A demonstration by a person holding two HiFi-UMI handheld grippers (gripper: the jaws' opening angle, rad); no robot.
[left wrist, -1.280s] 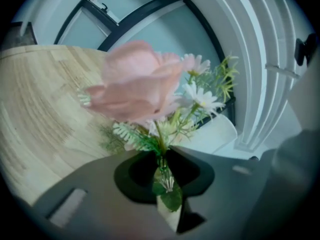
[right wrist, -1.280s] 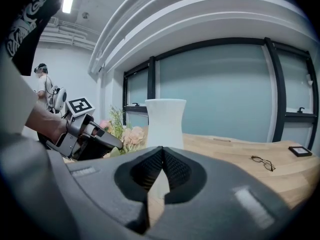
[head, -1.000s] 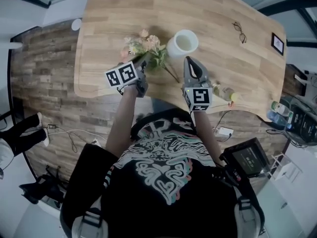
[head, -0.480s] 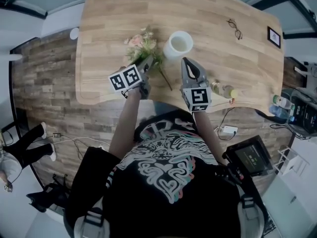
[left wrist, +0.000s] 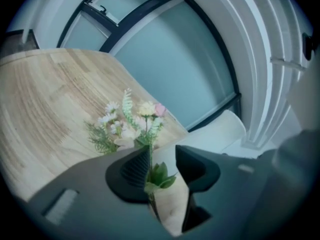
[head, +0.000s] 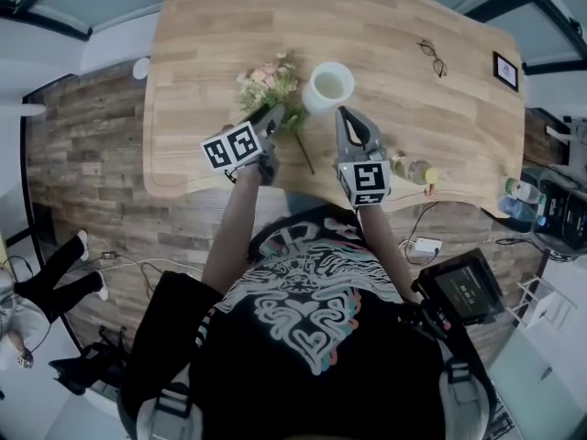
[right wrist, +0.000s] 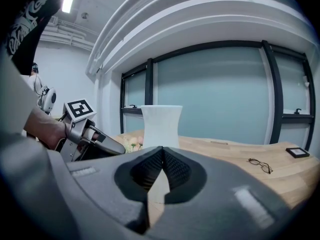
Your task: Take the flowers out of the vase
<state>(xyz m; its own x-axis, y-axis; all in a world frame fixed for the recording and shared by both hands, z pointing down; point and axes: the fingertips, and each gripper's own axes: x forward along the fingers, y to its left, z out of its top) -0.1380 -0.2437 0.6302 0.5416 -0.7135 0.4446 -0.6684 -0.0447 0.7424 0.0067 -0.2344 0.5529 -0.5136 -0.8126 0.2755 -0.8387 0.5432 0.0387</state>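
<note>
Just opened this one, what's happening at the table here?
A person works at a wooden table with a gripper in each hand. The flowers are already out of the white vase and lie on the table beside it. The left gripper has just been opening its jaws, with the flower stem between them but not pinched. The right gripper, jaws shut and empty, points toward the vase.
</note>
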